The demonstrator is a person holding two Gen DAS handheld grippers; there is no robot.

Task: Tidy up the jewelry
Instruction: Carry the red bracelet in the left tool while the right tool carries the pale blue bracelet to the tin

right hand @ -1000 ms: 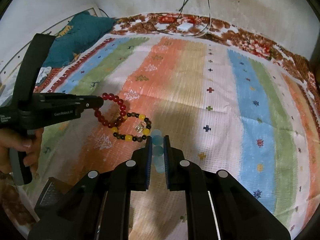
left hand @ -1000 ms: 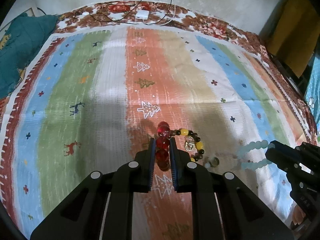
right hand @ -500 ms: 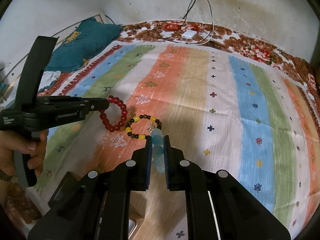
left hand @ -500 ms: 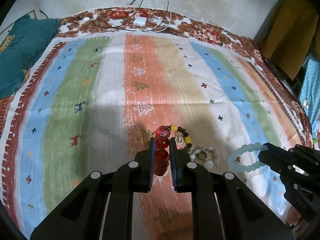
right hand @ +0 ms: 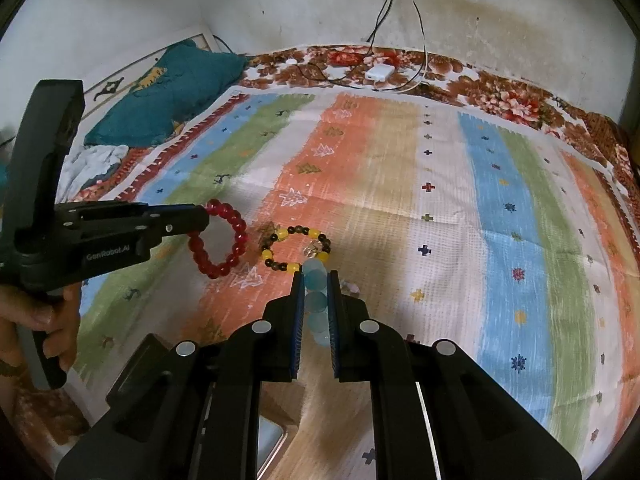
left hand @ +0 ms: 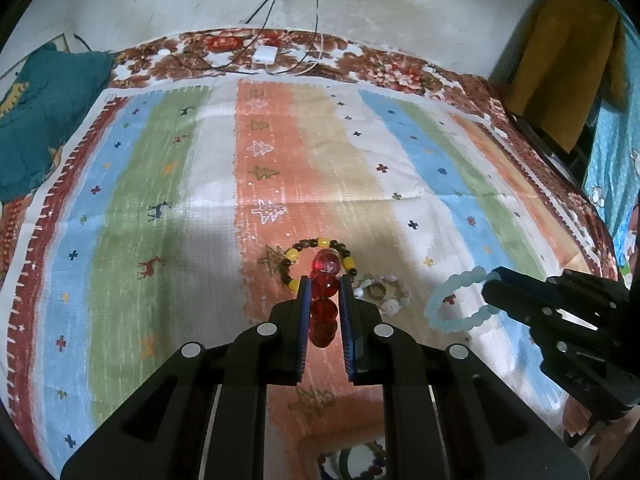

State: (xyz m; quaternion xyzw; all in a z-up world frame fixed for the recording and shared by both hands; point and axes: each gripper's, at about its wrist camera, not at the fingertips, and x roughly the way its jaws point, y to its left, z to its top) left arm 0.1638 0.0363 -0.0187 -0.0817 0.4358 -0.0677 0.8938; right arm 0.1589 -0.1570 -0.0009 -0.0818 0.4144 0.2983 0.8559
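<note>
My left gripper (left hand: 325, 286) is shut on a red bead bracelet (left hand: 325, 292) and holds it above the striped cloth; the bracelet also shows in the right wrist view (right hand: 224, 240), hanging from the left gripper (right hand: 200, 218). My right gripper (right hand: 316, 280) is shut on a pale blue bead bracelet (right hand: 316, 300), which also shows in the left wrist view (left hand: 452, 304) hanging off the right gripper (left hand: 490, 284). A yellow and dark bead bracelet (left hand: 316, 258) lies on the cloth just ahead of both. A small pale bracelet with a ring (left hand: 380, 294) lies beside it.
A striped cloth (left hand: 360, 168) covers the bed. A white charger with cables (left hand: 265, 54) lies at the far edge by the wall. A teal cloth (left hand: 36, 120) is bunched at the left. A wooden box with a compartment (left hand: 352, 456) sits near the bottom edge.
Both grippers have risen and drawn back from the cloth, each lifting its bracelet. The yellow and dark bracelet stays on the cloth. More of the wall and the box below is in view.
</note>
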